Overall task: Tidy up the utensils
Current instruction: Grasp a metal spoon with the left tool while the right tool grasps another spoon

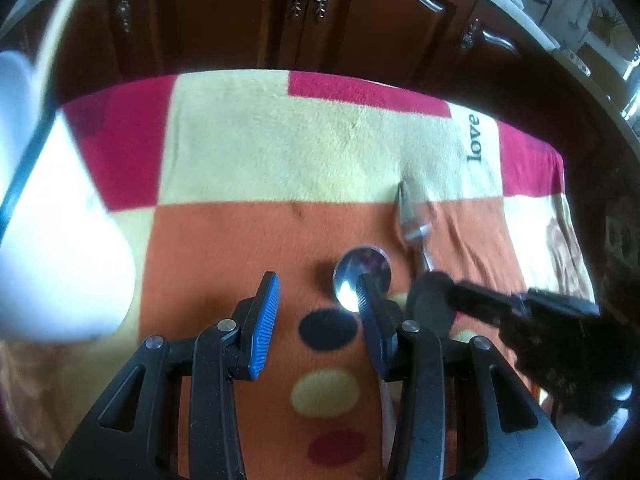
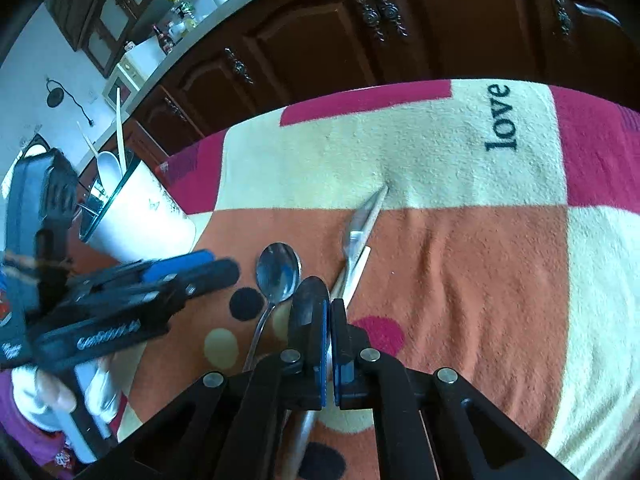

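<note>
A shiny metal spoon (image 1: 362, 274) (image 2: 279, 270) lies on the patchwork blanket (image 1: 280, 152), its bowl just past my left gripper's right fingertip. My left gripper (image 1: 316, 278) (image 2: 216, 266) stands open above the orange patch with nothing between its blue pads. A table knife (image 1: 412, 216) (image 2: 362, 216) lies to the right of the spoon, its blade pointing away. My right gripper (image 2: 330, 304) (image 1: 430, 304) is shut on a second, darker spoon (image 2: 309, 300). That spoon's bowl sticks out past the fingertips and its handle runs back under the gripper.
A white utensil holder (image 1: 60, 260) (image 2: 136, 220) with several utensils in it stands at the blanket's left. Dark wooden cabinets (image 1: 320, 12) run behind the table's far edge. A person's hand (image 2: 52, 392) holds the left gripper.
</note>
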`<state>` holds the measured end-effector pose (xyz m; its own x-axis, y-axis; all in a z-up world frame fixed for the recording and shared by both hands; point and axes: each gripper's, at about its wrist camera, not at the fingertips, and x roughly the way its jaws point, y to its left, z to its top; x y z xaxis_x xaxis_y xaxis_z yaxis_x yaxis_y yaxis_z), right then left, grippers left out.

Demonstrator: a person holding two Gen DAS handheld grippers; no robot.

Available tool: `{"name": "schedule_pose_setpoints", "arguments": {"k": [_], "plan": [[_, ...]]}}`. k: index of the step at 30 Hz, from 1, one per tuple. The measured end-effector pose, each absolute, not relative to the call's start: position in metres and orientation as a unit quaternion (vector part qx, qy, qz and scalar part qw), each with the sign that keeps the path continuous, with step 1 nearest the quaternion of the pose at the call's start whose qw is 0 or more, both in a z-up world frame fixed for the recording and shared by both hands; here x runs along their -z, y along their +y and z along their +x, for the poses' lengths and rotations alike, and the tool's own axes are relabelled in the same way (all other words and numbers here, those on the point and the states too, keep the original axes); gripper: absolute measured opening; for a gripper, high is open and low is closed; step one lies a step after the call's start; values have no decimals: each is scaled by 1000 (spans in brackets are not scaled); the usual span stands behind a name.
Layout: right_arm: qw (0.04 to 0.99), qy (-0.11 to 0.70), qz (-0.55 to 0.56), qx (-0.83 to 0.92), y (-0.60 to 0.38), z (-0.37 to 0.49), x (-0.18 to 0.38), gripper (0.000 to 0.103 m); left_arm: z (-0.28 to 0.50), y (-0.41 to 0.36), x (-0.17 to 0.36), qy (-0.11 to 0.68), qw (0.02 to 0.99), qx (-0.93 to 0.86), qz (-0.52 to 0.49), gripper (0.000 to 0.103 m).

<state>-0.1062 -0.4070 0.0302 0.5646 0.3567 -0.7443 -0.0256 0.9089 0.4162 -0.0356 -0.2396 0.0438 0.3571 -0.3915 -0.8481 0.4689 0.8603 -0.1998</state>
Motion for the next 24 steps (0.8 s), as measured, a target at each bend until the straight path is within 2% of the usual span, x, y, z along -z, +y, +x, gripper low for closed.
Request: {"name": "schedule_pose_setpoints", "arguments": {"k": [8, 9, 11, 13, 19, 24], "plan": [[852, 461, 203, -140, -408, -104, -23, 1, -25, -257, -32, 510, 808, 292, 50, 39], [852, 462, 202, -140, -408, -104, -24, 1, -25, -259, -30, 512, 805, 296, 55, 37], [852, 461, 203, -141, -408, -104, -24, 1, -25, -261, -27, 515, 801, 299, 63, 20], [852, 462, 204, -142, -408, -104, -23, 1, -25, -261, -27, 512, 802, 301, 65, 12], [848, 468, 193, -154, -403, -97, -24, 2, -28, -253, -33, 507, 803, 306, 72, 3], [843, 484, 165, -167, -388, -86, -22, 2, -29, -246, -31, 512, 802, 298, 78, 2]]}}
